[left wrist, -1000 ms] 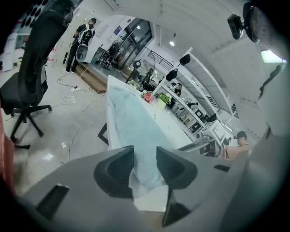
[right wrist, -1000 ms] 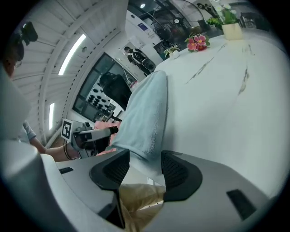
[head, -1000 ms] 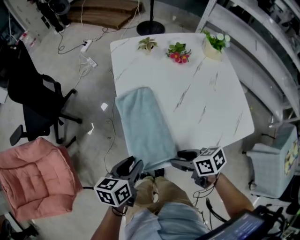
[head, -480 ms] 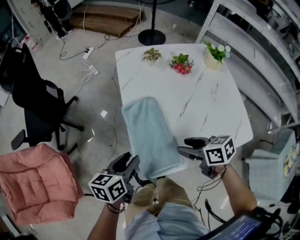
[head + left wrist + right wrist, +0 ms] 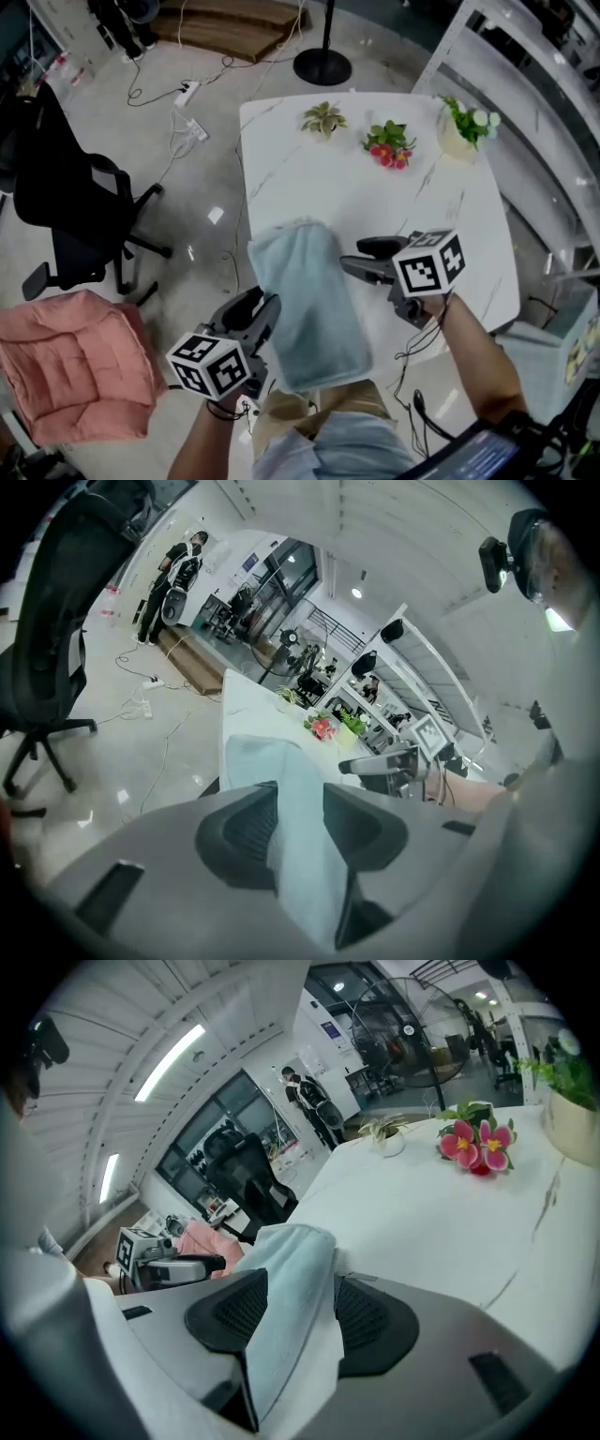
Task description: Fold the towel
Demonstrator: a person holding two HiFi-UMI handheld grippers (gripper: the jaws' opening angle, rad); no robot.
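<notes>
Towel: I judge it soft, light and limp, best pinched at its long edges, where left gripper and right gripper both gape unclamped.

Shows a big, bright room under a white ceiling with long strip lights. Glossy grey floor, with a white power strip lying on it. White marble-veined tabletop in the middle, three potted plants along its far edge. Left of it, a black office chair and a pink cushioned seat. On the right, white shelving. Beyond, a round black stand base.
</notes>
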